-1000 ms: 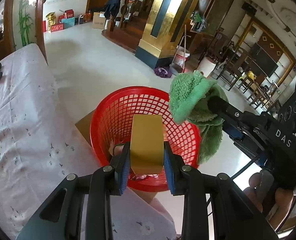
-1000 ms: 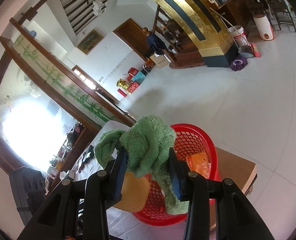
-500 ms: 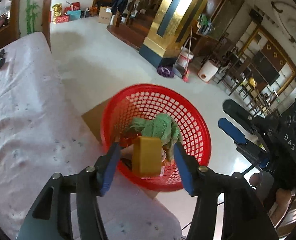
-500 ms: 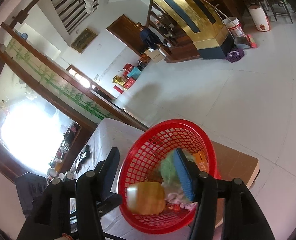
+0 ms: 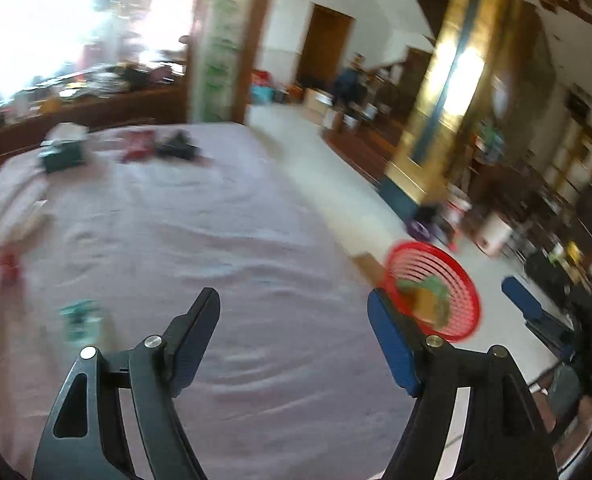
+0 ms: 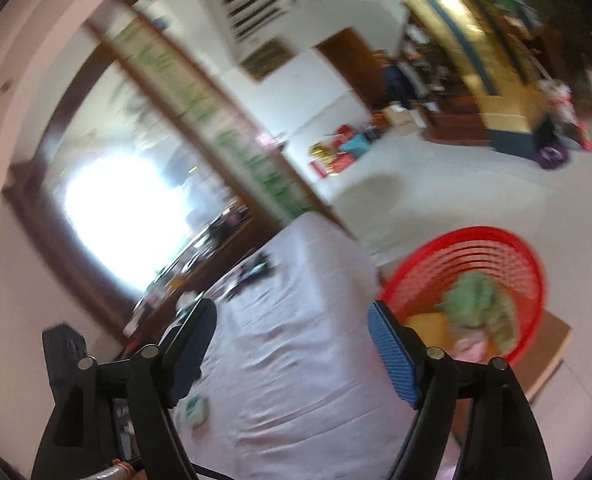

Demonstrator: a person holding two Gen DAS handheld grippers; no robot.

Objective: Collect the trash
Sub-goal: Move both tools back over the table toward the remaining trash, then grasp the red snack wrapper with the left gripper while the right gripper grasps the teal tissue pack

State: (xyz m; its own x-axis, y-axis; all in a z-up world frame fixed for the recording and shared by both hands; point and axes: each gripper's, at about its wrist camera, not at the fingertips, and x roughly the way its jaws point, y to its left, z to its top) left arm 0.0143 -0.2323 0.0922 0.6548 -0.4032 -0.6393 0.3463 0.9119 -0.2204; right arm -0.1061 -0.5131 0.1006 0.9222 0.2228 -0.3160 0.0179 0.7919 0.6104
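A red mesh basket (image 5: 461,280) stands past the table's right edge; it also shows in the right wrist view (image 6: 495,248). Inside lie a green cloth (image 6: 479,308) and a tan box (image 6: 425,326). My left gripper (image 5: 294,340) is open and empty over the pink tablecloth (image 5: 216,240), left of the basket. My right gripper (image 6: 292,352) is open and empty over the same cloth (image 6: 303,360). A small green-and-white item (image 5: 80,320) lies on the cloth at the left; it also shows in the right wrist view (image 6: 196,410). Both views are blurred.
A green box (image 5: 62,156), a red item (image 5: 138,146) and dark items (image 5: 178,146) lie at the table's far end. A small red item (image 5: 8,266) lies at the left edge. The basket rests on a cardboard box (image 6: 547,356). A gold pillar (image 5: 435,120) stands beyond.
Both grippers opened and dropped the tan box and the green cloth into the basket. Both have since swung left over the table.
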